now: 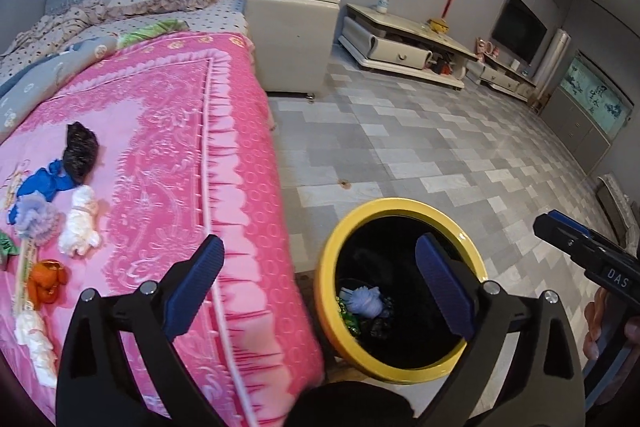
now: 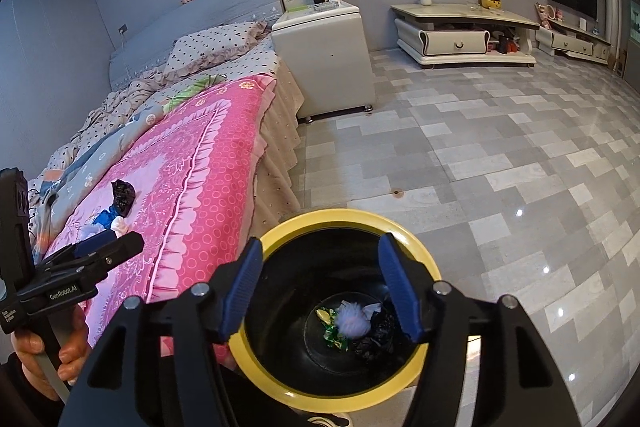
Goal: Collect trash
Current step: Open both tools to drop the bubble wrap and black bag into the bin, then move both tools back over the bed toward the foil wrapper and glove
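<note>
Yellow bin [image 2: 276, 373] holds lilac pompom [image 2: 351, 321], black bag [image 2: 374, 337], green wrappers [image 2: 334, 337].

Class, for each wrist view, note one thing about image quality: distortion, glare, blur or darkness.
Left wrist view: fisheye bends the walls, and dark vignette fills the corners; the pink blanket looks slightly smeared. Right wrist view: ceiling lights glint off the tiled floor; the yellow bin has a dark interior, so its trash is dim.
</note>
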